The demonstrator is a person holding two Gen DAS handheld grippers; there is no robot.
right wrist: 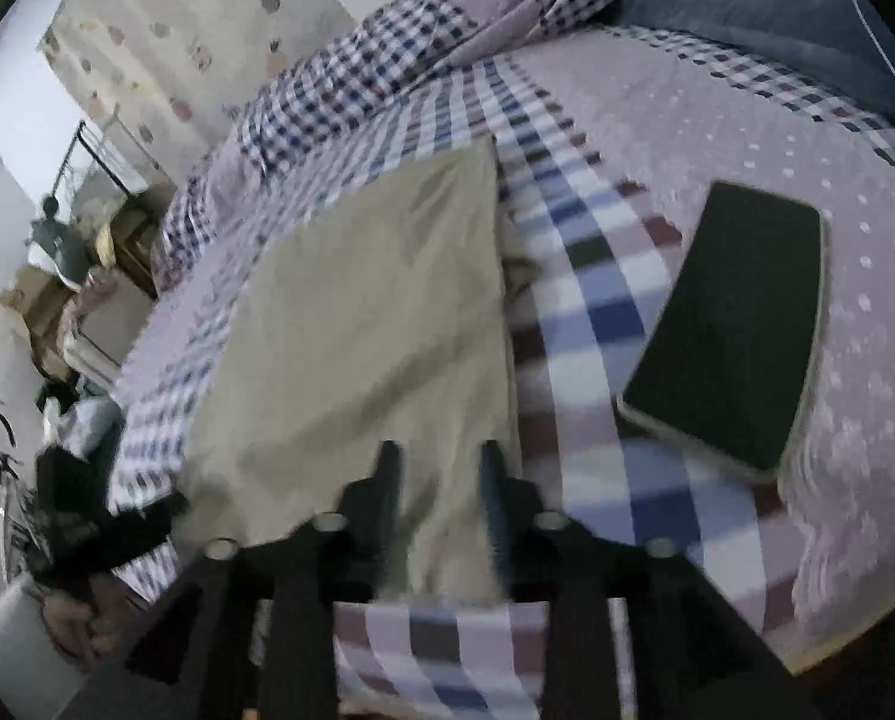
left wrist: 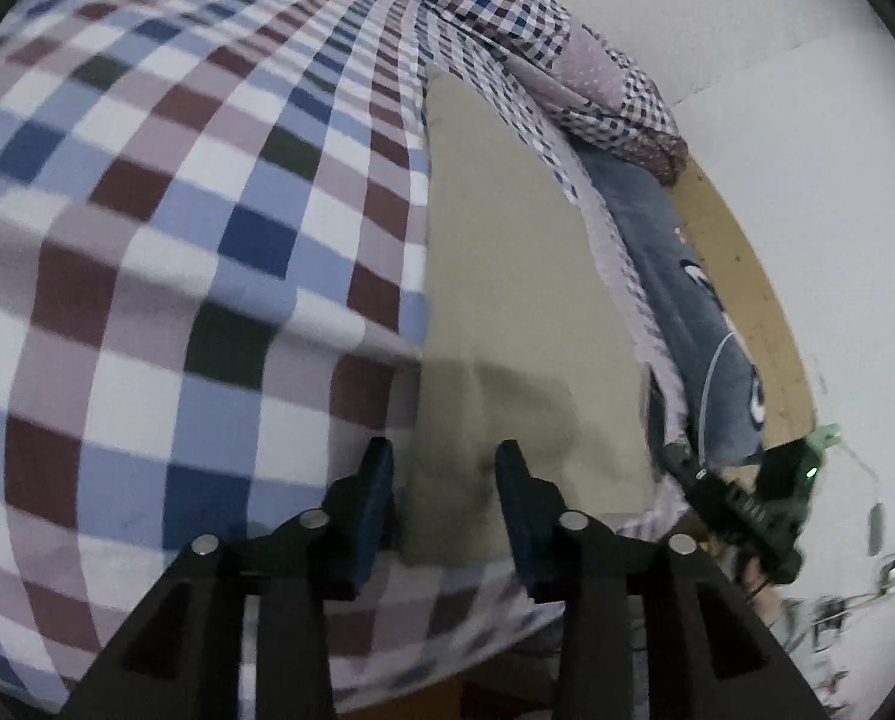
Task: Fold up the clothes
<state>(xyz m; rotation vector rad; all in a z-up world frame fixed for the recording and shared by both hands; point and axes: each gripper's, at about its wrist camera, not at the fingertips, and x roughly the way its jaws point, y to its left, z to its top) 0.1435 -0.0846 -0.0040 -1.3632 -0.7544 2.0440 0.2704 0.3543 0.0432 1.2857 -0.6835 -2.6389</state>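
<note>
While both my grippers hang open: beige cloth [left wrist: 507,276] long axis runs fwd, near edge between L gripper [left wrist: 444,468] & R gripper [right wrist: 438,468] fingers

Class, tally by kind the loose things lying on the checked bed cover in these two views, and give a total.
Beige garment: 1
Black phone: 1
Blue-grey pillow: 1
Total: 3
</note>
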